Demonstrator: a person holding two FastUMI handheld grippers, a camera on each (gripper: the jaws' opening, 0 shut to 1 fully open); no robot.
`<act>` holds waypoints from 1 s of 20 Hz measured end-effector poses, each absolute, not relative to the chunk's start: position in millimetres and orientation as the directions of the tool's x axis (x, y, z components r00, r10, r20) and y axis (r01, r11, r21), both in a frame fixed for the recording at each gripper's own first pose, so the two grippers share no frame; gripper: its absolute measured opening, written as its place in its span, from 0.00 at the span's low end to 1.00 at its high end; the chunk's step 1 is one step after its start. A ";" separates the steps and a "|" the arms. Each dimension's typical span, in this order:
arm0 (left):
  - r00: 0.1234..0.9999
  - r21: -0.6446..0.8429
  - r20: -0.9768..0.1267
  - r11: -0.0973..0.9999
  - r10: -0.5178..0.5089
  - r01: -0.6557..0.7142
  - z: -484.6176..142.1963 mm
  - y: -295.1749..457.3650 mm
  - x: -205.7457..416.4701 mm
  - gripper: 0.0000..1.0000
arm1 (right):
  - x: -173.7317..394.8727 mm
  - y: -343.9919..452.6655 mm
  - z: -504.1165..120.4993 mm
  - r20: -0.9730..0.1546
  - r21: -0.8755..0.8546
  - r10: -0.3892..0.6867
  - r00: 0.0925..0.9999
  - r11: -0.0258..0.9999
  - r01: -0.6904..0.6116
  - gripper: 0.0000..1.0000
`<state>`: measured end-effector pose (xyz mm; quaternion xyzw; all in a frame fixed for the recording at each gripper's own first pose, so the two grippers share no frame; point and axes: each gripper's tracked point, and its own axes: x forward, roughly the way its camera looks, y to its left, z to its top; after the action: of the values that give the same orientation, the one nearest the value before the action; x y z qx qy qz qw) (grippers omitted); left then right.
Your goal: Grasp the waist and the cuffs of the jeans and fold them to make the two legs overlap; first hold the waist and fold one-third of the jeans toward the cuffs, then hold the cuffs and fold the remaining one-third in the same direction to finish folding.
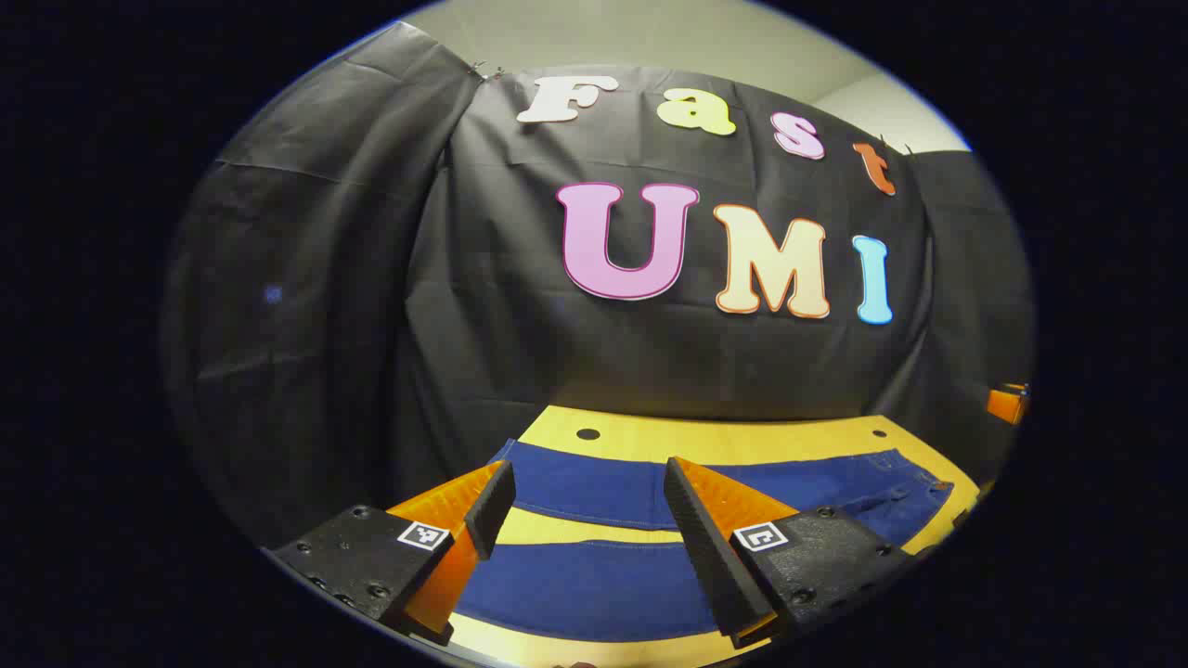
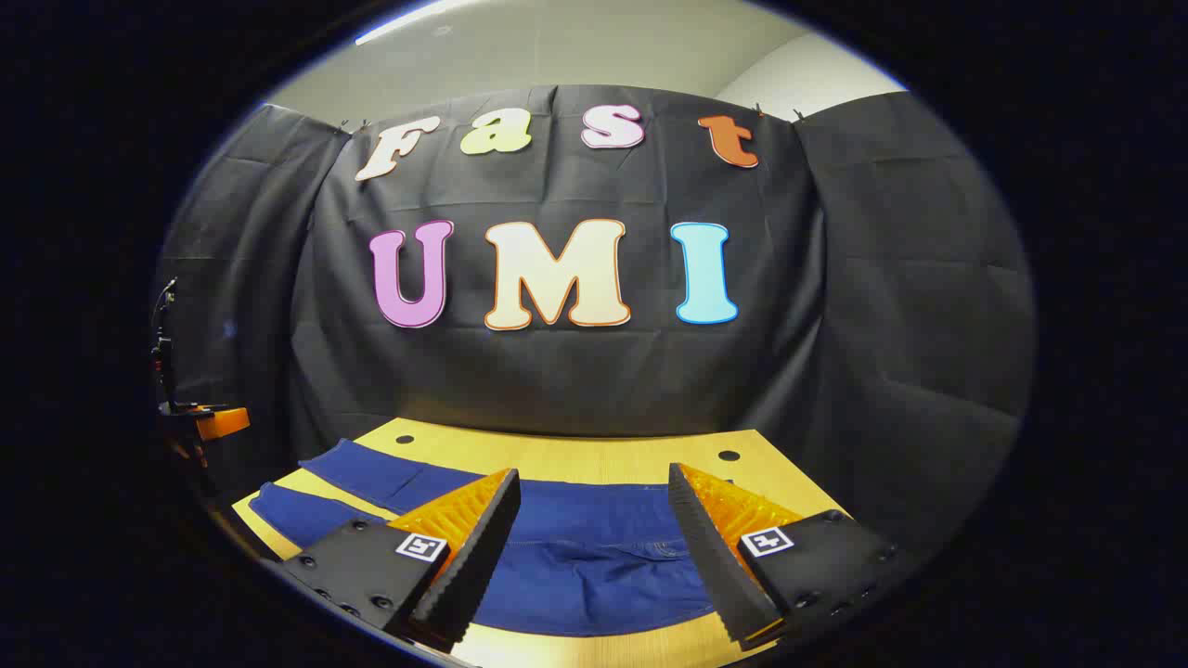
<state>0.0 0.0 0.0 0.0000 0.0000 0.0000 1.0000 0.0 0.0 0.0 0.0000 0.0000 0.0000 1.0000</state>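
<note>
Left gripper view, left gripper point(image 1: 589, 482) spread wide and holding nothing, poised above the jeans point(image 1: 594, 584) spread flat on the bench point(image 1: 742, 441), two legs apart, right gripper view, right gripper point(image 2: 594, 487) likewise wide and unladen, over the jeans' waist part point(image 2: 594, 566), legs running toward the bench's left edge.

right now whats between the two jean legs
A bare strip of the wooden table lies between the two legs of the jeans, as seen in the left gripper view; the legs are spread apart, not overlapping.
</note>
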 end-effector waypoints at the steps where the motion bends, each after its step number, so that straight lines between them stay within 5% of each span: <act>1: 1.000 0.005 -0.002 1.000 -0.008 0.008 -1.3 -0.5 -0.4 0.94 | 0.8 1.4 -1.2 -0.006 -0.004 0.006 1.000 1.000 -0.006 0.99; 11: 0.997 0.040 -0.033 0.997 -0.066 0.068 -12.6 9.6 10.7 0.94 | 14.0 17.6 -5.0 -0.043 0.010 0.048 0.998 0.999 -0.047 0.99; 14: 0.986 0.097 -0.047 0.981 -0.162 0.166 -13.6 4.6 12.8 0.95 | 16.7 16.5 -11.0 -0.067 0.025 0.048 0.997 0.999 -0.047 0.99; 20: 0.841 0.239 -0.363 0.832 -0.401 0.500 -84.0 3.2 1.2 0.97 | 12.4 18.6 -31.1 -0.123 -0.020 0.063 0.990 0.998 -0.066 0.99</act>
<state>1.2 3.2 -84.0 0.1643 0.1506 -0.2384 0.9453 12.4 18.6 -31.1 -0.0119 0.0615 0.0325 0.9975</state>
